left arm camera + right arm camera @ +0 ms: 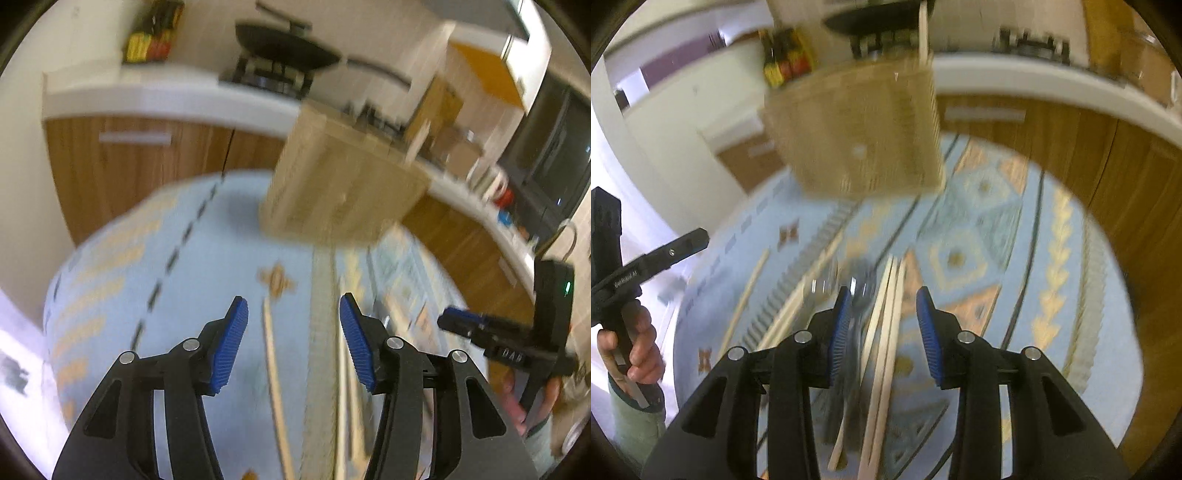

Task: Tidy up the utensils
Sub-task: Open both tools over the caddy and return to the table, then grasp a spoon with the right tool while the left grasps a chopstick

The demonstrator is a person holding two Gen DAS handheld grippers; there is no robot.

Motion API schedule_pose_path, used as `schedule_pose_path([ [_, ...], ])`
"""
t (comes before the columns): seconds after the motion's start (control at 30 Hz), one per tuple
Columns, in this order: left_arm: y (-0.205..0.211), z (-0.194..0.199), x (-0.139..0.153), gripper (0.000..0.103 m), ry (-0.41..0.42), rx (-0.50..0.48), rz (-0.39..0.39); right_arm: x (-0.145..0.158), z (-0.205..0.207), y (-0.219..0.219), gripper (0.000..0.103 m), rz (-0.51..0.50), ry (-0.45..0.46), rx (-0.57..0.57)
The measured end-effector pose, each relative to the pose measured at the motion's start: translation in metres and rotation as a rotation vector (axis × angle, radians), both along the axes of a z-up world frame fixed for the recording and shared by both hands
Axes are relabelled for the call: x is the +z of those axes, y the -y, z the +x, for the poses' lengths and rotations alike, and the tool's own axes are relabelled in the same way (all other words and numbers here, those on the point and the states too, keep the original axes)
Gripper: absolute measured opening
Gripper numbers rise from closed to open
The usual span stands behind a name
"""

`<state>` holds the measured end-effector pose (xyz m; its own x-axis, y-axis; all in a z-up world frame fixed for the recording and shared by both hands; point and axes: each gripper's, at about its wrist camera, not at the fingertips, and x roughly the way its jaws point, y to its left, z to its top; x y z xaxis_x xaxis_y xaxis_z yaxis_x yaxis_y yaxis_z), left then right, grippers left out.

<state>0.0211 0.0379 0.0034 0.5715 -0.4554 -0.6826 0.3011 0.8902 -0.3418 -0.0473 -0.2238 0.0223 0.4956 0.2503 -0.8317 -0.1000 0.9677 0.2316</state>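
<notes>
A tall wooden utensil holder [340,184] [857,136] stands at the far side of a round table under a light blue patterned cloth [207,266] [993,229]. One pale stick [923,33] pokes up from the holder. My left gripper [293,306] hangs open above the cloth, with a single wooden chopstick [273,354] lying below the gap. My right gripper [884,297] is open too, over a bunch of wooden chopsticks [886,332]. Blurred metal cutlery [860,288] lies by its left pad. More chopsticks [746,295] lie to the left on the cloth. Nothing is gripped.
Behind the table runs a white counter over wooden cabinets [147,162], with a black wok [284,48] on a stove and bottles [151,40]. The other gripper [454,317] [698,236] shows at each view's edge, held by a person's hand [635,347].
</notes>
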Motion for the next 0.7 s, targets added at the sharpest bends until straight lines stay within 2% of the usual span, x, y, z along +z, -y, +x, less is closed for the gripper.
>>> schedule_pose_path([
  [0.1, 0.006, -0.005, -0.016, 0.049, -0.059, -0.031, 0.075, -0.017, -0.003, -0.009, 0.033, 0.021, -0.099, 0.026],
  [0.23, 0.011, -0.006, -0.03, 0.045, -0.134, -0.062, 0.128, -0.027, -0.006, -0.026, 0.033, -0.024, -0.152, 0.063],
  [0.33, 0.014, -0.007, -0.037, 0.042, -0.16, -0.073, 0.16, -0.03, -0.005, -0.035, 0.032, -0.025, -0.162, 0.072],
  [0.5, 0.016, -0.004, -0.044, 0.036, -0.189, -0.076, 0.197, -0.035, -0.001, -0.04, 0.022, -0.05, -0.18, 0.065],
  [0.63, 0.024, -0.003, -0.043, 0.035, -0.182, -0.073, 0.255, -0.037, 0.001, -0.039, 0.019, -0.05, -0.193, 0.048],
  [0.7, 0.032, -0.002, -0.042, 0.035, -0.177, -0.072, 0.308, -0.039, 0.001, -0.039, 0.019, -0.046, -0.203, 0.045],
])
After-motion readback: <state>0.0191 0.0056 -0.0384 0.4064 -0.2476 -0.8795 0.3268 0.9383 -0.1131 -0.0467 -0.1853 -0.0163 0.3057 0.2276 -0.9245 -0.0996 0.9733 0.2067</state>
